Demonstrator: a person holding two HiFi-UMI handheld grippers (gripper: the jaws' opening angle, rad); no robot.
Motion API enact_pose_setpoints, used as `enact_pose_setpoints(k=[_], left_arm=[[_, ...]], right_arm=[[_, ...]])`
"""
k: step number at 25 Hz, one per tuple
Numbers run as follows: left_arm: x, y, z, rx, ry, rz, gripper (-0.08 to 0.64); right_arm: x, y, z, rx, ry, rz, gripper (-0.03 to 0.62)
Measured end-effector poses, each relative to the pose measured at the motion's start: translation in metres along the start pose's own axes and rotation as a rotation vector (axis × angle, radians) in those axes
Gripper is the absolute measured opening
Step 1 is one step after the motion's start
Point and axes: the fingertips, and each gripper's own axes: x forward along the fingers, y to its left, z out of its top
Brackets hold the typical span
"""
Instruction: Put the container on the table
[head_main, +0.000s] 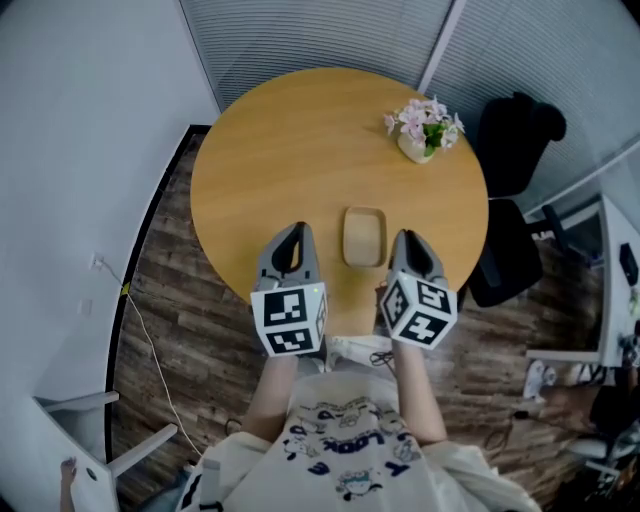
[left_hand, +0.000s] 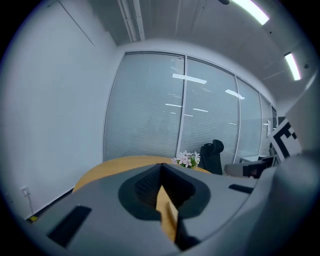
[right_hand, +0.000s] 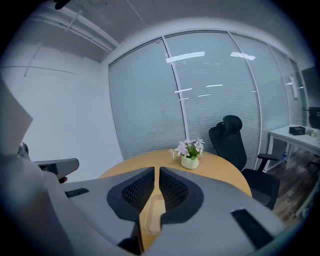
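Container (head_main: 364, 237): shallow, tan, rectangular; flat on round wooden surface (head_main: 270, 150), near its front edge, between the two grippers.
Left gripper (head_main: 293, 238): fingers pressed together, holding nothing.
Right gripper (head_main: 409, 244): fingers closed to a thin slit, holding nothing.
Flower pot (head_main: 424, 130): on surface, far right side.
Black chair (head_main: 515, 130): beside surface, beyond the pot.

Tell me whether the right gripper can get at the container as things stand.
Probably yes. The container lies on the table just beside the right gripper, with nothing between them; the flowers stand well beyond. Its jaws are together, so they would have to open first.
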Motion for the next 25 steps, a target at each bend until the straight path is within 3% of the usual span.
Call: enact_pose_setpoints(k=[9,25], left_arm=[[-0.012,0.001,0.024,0.019,-0.051,-0.015,0.003],[-0.013,-0.001,0.029,0.010,-0.067,-0.034,0.003]], right_arm=[[-0.014,0.014,0.022,-0.010,-0.061,0.012,0.029],[-0.020,0.013,0.027,-0.027,-0.078,-0.004,0.025]])
